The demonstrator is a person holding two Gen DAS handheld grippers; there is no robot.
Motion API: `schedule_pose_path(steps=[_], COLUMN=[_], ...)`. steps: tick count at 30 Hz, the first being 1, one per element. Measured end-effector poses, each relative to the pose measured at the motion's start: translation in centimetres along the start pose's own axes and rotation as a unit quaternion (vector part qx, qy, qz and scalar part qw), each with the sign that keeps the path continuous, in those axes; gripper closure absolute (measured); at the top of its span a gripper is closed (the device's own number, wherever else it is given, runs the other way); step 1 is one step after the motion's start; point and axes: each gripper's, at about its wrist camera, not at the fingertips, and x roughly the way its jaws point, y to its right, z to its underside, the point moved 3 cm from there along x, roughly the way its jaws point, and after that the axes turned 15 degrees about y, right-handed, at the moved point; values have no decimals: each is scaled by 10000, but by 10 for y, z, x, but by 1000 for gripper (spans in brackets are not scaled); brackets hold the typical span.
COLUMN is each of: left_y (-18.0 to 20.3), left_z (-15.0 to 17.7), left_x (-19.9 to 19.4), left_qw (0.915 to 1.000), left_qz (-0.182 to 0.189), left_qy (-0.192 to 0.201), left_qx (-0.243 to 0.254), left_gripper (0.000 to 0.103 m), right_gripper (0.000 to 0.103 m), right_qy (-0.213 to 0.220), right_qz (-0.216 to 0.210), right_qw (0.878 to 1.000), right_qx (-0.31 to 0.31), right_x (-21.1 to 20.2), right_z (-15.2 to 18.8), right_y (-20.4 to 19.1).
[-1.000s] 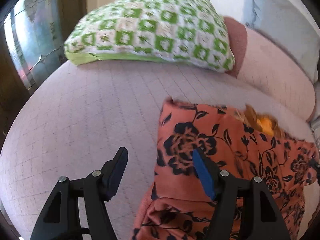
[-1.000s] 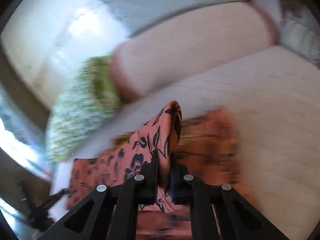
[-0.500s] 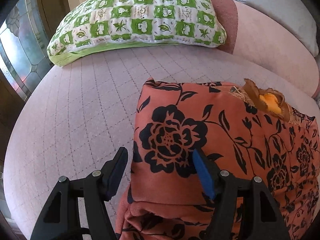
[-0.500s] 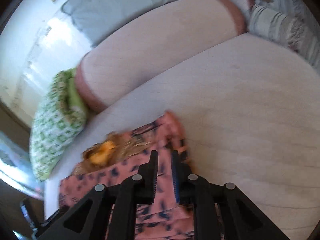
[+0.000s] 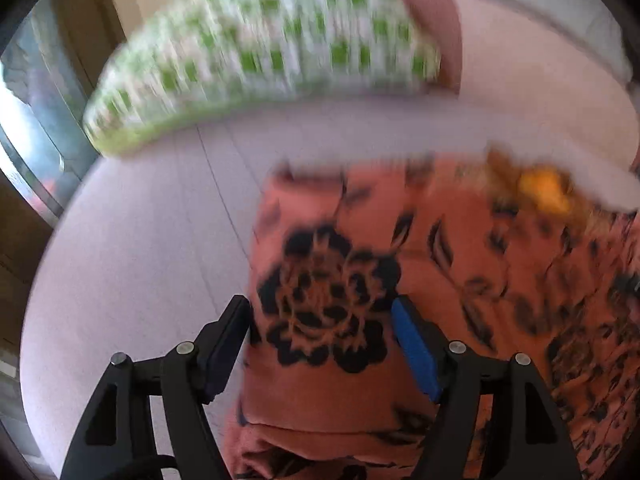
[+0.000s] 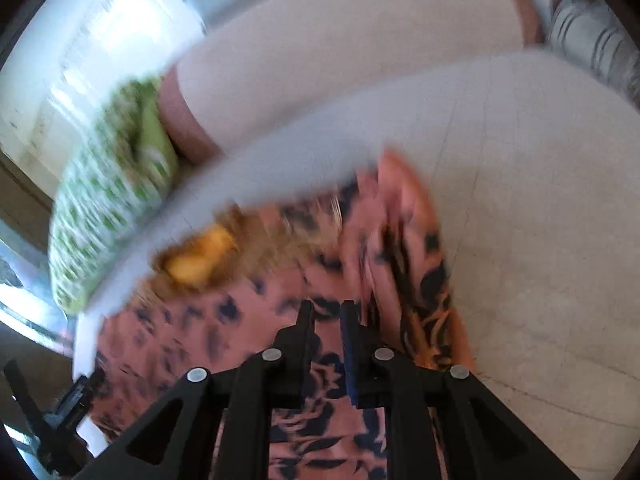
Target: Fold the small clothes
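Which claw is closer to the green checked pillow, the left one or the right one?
Left. The left claw hangs over the floral garment's edge facing the green checked pillow. The right claw is over the garment's far end.

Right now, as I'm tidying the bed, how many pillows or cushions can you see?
2 clearly: a green-and-white checked pillow at the head of the bed, and a pink bolster beside it. A grey cushion behind it and striped fabric at the edge are too blurred to count.
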Motion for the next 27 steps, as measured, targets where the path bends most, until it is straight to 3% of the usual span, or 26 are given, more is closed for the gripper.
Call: schedule_pose_path(steps=[1,3,5,7,10,12,15,19,24,27], left_y=[-5,-10,-13,-13,-3,1,2,4,7,10], left_z=[0,-4,-8,-8,12,17,15,25,54,65], left_x=[-1,-4,-12,-24,-22,-37,-79,-149,-217,-244], left_qw=[9997,9991,9990,9992,9997,9996,9986,9924,9884,9873], left_qz=[9,76,50,-138,-210,-219,90,57,283,413], left_qy=[80,-65,87,262,13,162,523,1230,1492,1530], left_qx=[-221,-408,-426,-254,139,45,-2,-40,-87,-73], left_gripper=[24,23,23,23,23,24,24,24,24,24], right_gripper=[87,87,86,86,86,86,86,86,86,86], right_qy=[212,91,93,-170,-502,-238,-225,553,1009,1198], right_qz=[-30,41,-341,-524,-493,-234,-267,-340,-166,242], right_qw=[9998,9999,9993,9982,9935,9890,9889,9813,9730,9651], right_qx=[-8,-121,-79,-251,-890,-1439,-1443,-1813,-2067,-2317], right_x=[-5,-9,-17,-18,-17,-26,-52,-118,-181,-211], right_z=[-1,-3,0,14,48,57,60,61,73,83], right_y=[-1,-11,-22,-39,-61,-73,-80,-90,-92,-97])
